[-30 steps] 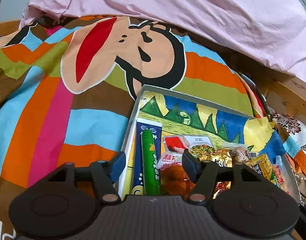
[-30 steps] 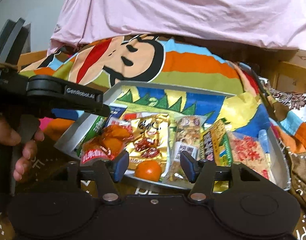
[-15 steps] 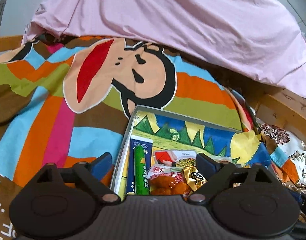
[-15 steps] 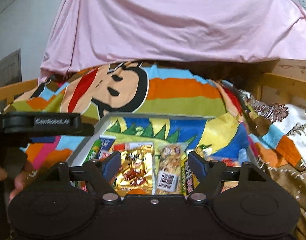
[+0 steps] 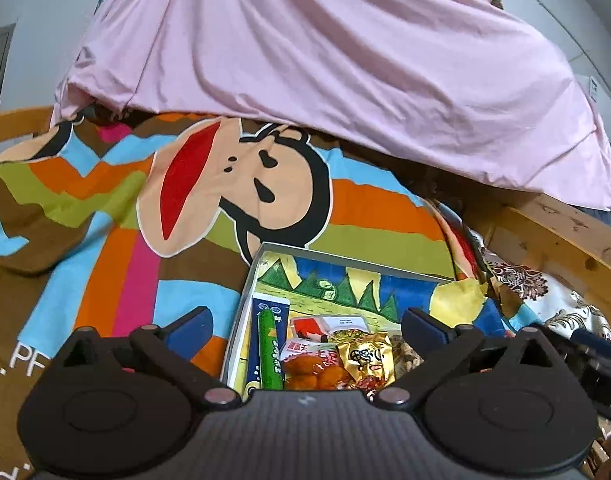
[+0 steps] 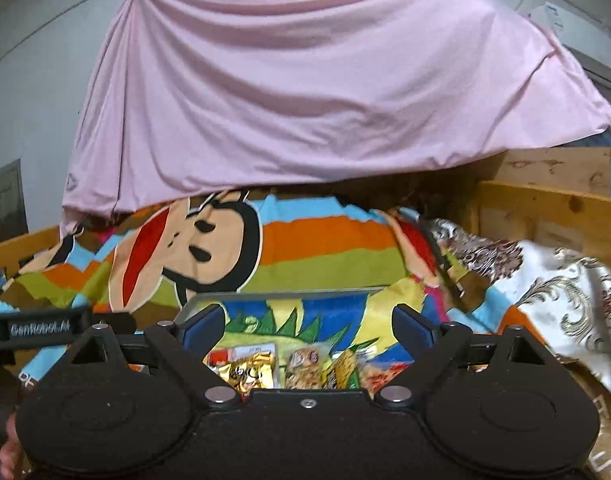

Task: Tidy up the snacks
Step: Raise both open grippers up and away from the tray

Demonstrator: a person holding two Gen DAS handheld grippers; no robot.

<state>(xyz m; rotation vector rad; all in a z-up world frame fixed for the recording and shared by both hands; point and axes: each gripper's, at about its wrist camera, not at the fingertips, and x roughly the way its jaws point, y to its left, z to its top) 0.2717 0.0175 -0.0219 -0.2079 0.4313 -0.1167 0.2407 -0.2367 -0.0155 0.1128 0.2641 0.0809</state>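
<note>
Your left tongs [image 5: 307, 326] and right tongs [image 6: 309, 322] have just been opening, both wide and empty above the snack tray [image 5: 241, 304].

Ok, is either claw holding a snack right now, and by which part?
Nothing is held. The left claw and the right claw have both just been opening and stand open, empty. The snack packets lie loose in the tray.

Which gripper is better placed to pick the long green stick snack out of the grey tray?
Left. The green stick snack lies just ahead between the open left gripper jaws; the right wrist view doesn't show it.
</note>
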